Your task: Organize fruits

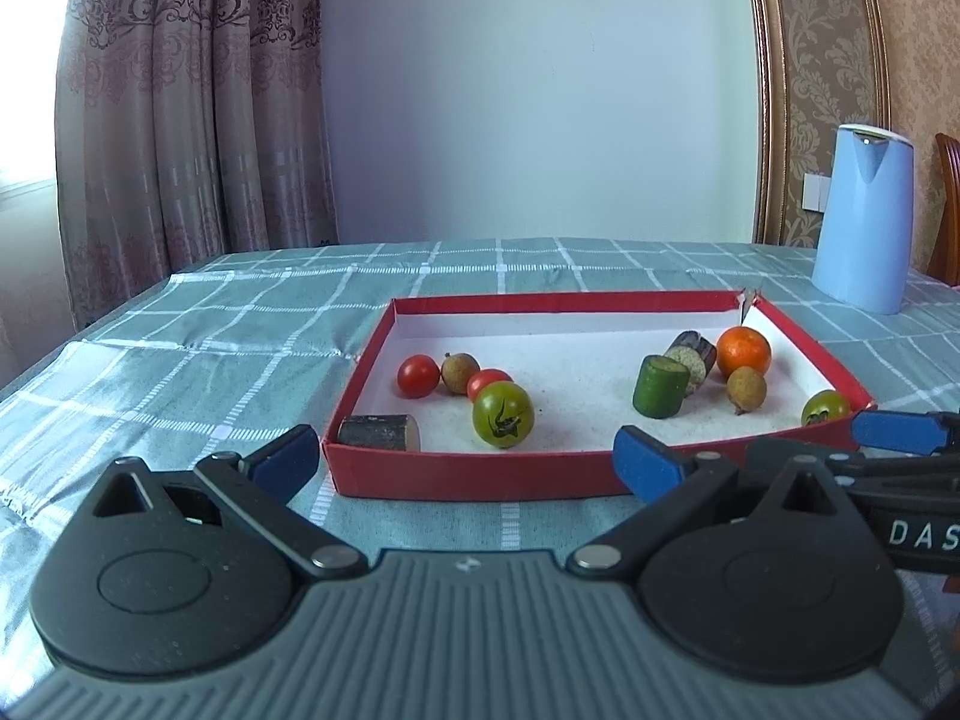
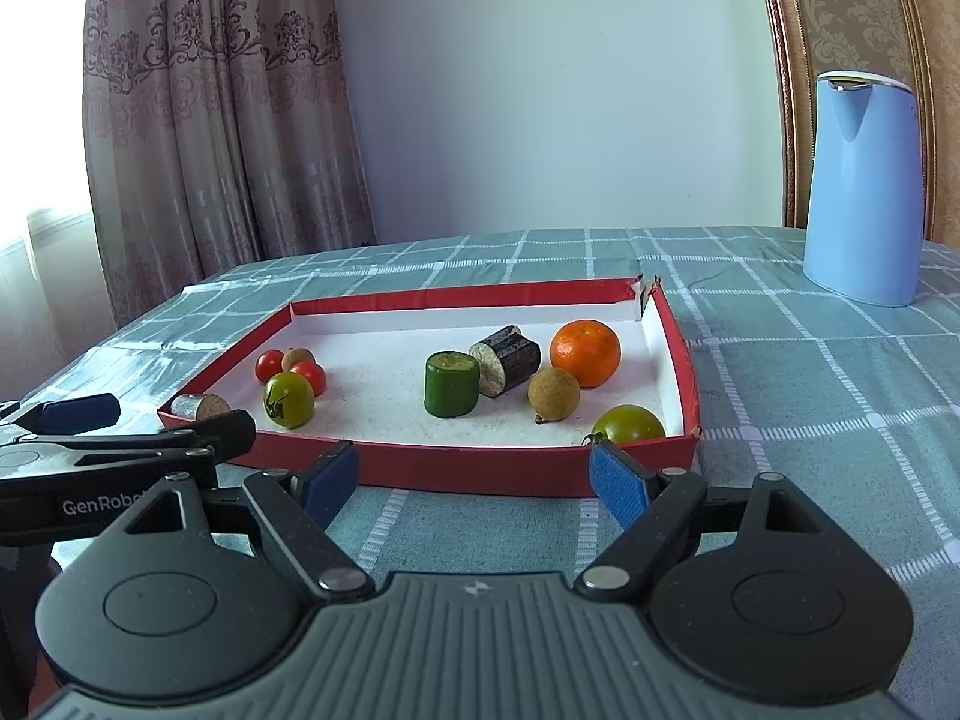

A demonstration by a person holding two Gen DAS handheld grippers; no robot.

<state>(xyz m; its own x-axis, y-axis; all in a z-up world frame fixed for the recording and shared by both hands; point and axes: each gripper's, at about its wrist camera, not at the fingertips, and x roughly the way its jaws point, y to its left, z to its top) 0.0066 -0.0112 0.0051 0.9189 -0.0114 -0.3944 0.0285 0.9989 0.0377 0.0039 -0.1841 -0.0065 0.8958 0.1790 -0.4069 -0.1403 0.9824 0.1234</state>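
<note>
A shallow red box point(image 1: 480, 474) point(image 2: 480, 468) with a white floor holds the fruit. At its left are two red tomatoes point(image 1: 418, 376), a brown longan point(image 1: 459, 373) and a green tomato point(image 1: 503, 414) point(image 2: 289, 399). A dark cane piece point(image 1: 378, 433) lies in the near left corner. At the right are a green cylinder point(image 1: 660, 387) point(image 2: 452, 384), another dark cane piece point(image 1: 693, 360), an orange point(image 1: 743, 352) point(image 2: 585, 353), a longan point(image 1: 746, 389) and a second green tomato point(image 1: 825, 408) point(image 2: 629, 423). My left gripper point(image 1: 465, 461) and right gripper point(image 2: 474, 477) are open and empty in front of the box's near wall.
A light blue kettle point(image 1: 863, 219) point(image 2: 863, 189) stands on the checked green tablecloth point(image 1: 180, 348) at the back right. Curtains hang at the back left. A wooden chair point(image 1: 948, 210) shows at the far right edge.
</note>
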